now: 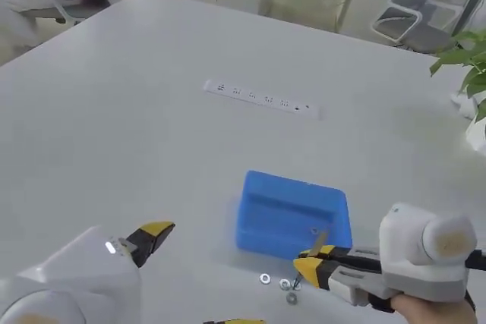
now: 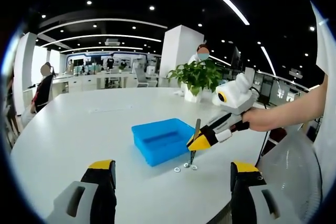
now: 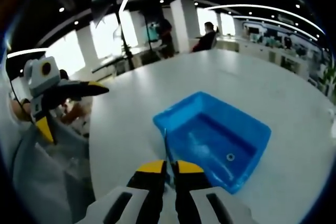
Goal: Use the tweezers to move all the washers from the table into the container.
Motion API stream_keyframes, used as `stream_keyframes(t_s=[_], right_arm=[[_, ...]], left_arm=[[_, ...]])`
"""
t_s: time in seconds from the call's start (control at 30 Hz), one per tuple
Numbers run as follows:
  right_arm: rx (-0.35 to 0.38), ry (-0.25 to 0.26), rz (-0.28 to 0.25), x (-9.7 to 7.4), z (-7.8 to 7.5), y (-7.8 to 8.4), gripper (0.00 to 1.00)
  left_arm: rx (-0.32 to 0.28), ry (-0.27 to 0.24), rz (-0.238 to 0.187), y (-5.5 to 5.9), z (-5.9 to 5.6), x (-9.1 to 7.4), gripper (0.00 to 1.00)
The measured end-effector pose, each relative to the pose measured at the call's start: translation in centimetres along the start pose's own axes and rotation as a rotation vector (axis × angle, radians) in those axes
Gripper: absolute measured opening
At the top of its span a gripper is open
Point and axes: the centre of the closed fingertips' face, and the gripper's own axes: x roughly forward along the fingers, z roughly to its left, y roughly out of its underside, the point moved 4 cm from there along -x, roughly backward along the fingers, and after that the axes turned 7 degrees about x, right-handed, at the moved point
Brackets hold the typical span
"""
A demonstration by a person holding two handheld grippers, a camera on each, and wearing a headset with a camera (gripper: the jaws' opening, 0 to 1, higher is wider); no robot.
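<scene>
**Picking up the next washer**

Our right gripper (image 3: 167,167) fingers clamp the tweezers (image 3: 166,145), tips among three washers (image 1: 285,284) on the surface at lower centre, just below the blue container (image 1: 254,221). Our left gripper (image 2: 172,165) fingers are spread, empty. Next, we judge: pinch one washer and lift it over the rim.
</scene>
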Motion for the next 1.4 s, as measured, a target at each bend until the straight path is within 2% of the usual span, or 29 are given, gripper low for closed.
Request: stream_keyframes(t_s=[0.2,0.77,1.4], right_arm=[[-0.036,0.011,-0.001,-0.1,0.1,0.1,0.03],[-0.005,0.026,-0.018,-0.3,-0.3,0.0,0.03],[0.002,0.026,-0.067,-1.9,0.3,-2.0,0.03]], left_arm=[[0.007,0.001,0.007,0.1,-0.1,0.0,0.92],[0.019,-0.002,0.018,0.2,-0.1,-0.1,0.91],[0.022,0.003,0.022,0.3,-0.2,-0.1,0.90]])
